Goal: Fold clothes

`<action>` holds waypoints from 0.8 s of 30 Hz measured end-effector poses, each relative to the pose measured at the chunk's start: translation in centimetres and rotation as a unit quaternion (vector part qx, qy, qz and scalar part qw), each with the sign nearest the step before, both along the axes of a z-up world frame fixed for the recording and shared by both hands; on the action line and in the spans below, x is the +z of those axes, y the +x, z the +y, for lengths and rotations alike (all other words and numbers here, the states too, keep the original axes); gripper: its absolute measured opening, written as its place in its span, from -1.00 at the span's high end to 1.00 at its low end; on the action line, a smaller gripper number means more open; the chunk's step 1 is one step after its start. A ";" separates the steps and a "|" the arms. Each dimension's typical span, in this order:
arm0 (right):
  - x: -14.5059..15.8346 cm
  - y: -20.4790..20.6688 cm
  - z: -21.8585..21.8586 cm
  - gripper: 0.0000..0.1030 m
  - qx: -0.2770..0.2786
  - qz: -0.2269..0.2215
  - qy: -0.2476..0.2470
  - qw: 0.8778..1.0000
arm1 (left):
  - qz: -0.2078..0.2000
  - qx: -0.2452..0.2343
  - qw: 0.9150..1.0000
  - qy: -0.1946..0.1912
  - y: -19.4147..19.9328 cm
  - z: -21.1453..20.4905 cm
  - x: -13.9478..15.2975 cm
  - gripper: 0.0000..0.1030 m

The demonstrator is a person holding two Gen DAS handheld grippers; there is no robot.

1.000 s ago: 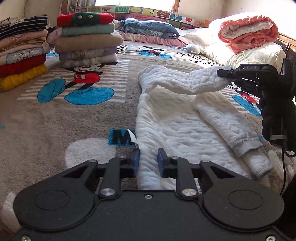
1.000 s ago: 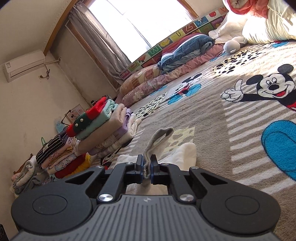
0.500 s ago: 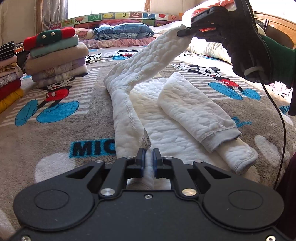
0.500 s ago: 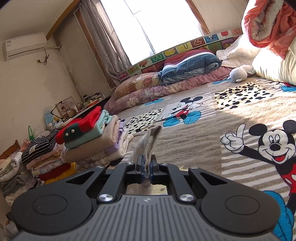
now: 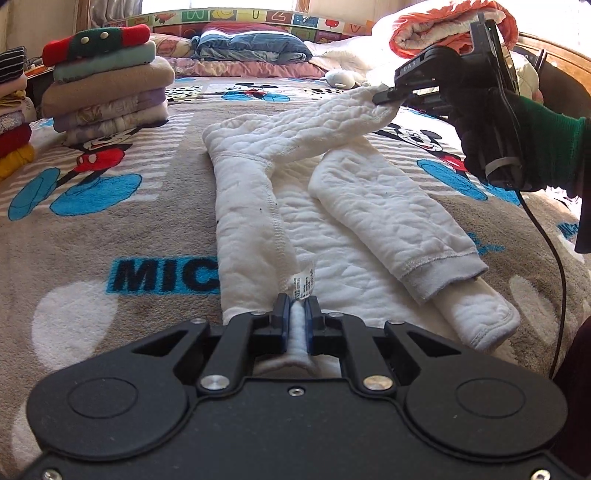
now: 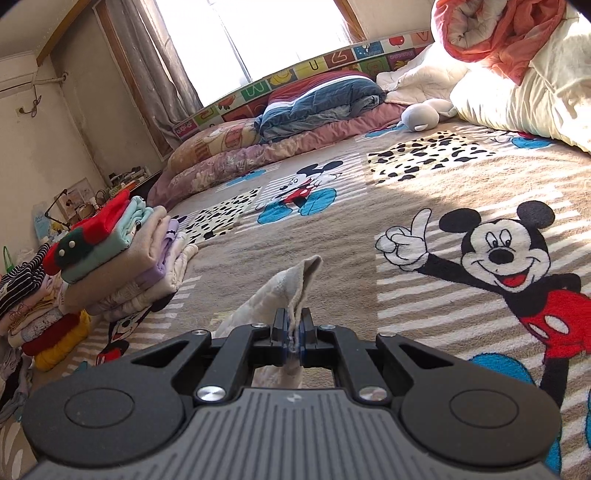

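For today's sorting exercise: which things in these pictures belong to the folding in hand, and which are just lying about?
In the job:
white quilted garment
left gripper
right gripper

Lying about:
stack of folded clothes
orange blanket
grey soft toy
blue quilt

The blanket (image 5: 166, 273) reads "MIC"; the right tool (image 5: 384, 96) bears "DAS".

Left wrist view: sitting low over the Mickey Mouse blanket (image 5: 110, 229), looking along it toward the blue pillow (image 5: 251, 48), close behind the white quilted garment (image 5: 332, 229). Right wrist view: riding higher, tilting toward the window (image 6: 258, 40). Both sharing the stack of folded clothes (image 5: 107, 81) (image 6: 122, 266) left of that pillow.
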State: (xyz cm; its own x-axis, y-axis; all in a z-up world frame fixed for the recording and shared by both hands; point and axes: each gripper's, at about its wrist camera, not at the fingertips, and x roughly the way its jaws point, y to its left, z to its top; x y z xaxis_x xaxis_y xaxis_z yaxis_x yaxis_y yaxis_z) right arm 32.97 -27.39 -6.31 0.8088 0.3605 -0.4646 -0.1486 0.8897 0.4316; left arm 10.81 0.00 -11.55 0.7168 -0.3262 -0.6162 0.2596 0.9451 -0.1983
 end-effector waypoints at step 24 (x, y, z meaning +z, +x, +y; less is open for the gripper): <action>1.5 0.8 1.5 0.85 0.008 0.008 -0.031 0.999 | -0.041 -0.123 0.991 0.035 -1.7 3.2 0.2 0.90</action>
State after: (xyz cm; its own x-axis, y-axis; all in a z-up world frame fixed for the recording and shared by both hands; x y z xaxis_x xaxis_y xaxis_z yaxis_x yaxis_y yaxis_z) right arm 33.75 -25.88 -4.79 0.7957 0.3434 -0.4989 -0.1564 0.9123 0.3785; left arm 9.13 3.17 -11.34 0.6697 -0.4552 -0.5867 0.4959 0.8622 -0.1030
